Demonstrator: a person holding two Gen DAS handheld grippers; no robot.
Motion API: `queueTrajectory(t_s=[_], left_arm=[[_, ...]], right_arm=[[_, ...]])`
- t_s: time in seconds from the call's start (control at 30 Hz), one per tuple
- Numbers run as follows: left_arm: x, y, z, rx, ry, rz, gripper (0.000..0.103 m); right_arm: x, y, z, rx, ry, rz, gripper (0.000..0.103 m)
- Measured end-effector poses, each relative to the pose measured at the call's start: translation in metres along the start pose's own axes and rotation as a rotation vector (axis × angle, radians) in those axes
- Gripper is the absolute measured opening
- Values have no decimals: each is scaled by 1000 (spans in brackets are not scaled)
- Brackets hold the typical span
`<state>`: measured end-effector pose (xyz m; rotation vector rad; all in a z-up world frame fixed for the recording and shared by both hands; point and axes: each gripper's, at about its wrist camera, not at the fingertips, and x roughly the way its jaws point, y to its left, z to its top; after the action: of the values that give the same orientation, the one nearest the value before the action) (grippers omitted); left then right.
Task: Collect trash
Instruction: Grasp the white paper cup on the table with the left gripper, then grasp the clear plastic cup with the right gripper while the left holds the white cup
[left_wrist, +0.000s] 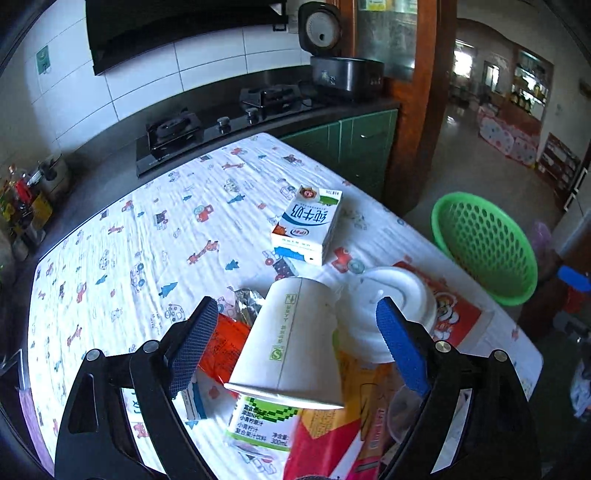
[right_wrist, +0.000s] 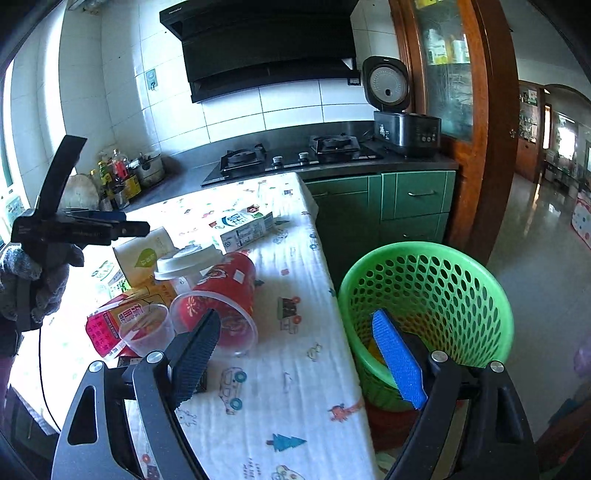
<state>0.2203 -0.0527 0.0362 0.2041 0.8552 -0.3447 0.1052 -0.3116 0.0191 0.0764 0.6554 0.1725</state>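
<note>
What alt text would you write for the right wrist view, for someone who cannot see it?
An open, empty claw hovers over the edge of a table with a cartoon-print cloth, next to a green mesh basket on the floor. On the table lie a tipped red cup, a lidded white cup and a milk carton.

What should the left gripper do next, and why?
Probably lower and close on the white paper cup: it lies tipped between the open fingers of the left gripper, not yet pinched. The green basket waits beside the table.
</note>
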Motion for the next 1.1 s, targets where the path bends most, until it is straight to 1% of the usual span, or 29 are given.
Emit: queueTrajectory(t_s=[0.07, 0.13, 0.23, 0.57, 0.67, 0.7, 0.73, 0.83, 0.9, 1.1], left_arm=[[5, 2, -1, 6, 26, -35, 89], [11, 2, -3, 15, 49, -42, 89], [17, 0, -3, 33, 59, -57, 89], [33, 10, -11, 16, 114, -115, 89], [37, 9, -13, 24, 128, -120, 86], [38, 9, -14, 27, 130, -120, 84], [39, 9, -14, 28, 132, -122, 78], [40, 9, -16, 31, 129, -130, 66], [38, 10, -17, 28, 113, -143, 65], [30, 14, -19, 25, 77, -127, 63]], right_arm=[[2, 2, 1, -4, 2, -1, 82], [5, 5, 3, -8, 6, 0, 82], [8, 10, 4, -16, 11, 3, 82], [17, 19, 9, -46, 27, 12, 82], [21, 22, 11, -54, 33, 18, 82], [22, 24, 12, -58, 36, 20, 82], [23, 25, 12, -62, 38, 20, 82], [27, 32, 14, -83, 43, 27, 82], [28, 37, 16, -99, 45, 32, 82], [35, 50, 21, -125, 50, 47, 82]])
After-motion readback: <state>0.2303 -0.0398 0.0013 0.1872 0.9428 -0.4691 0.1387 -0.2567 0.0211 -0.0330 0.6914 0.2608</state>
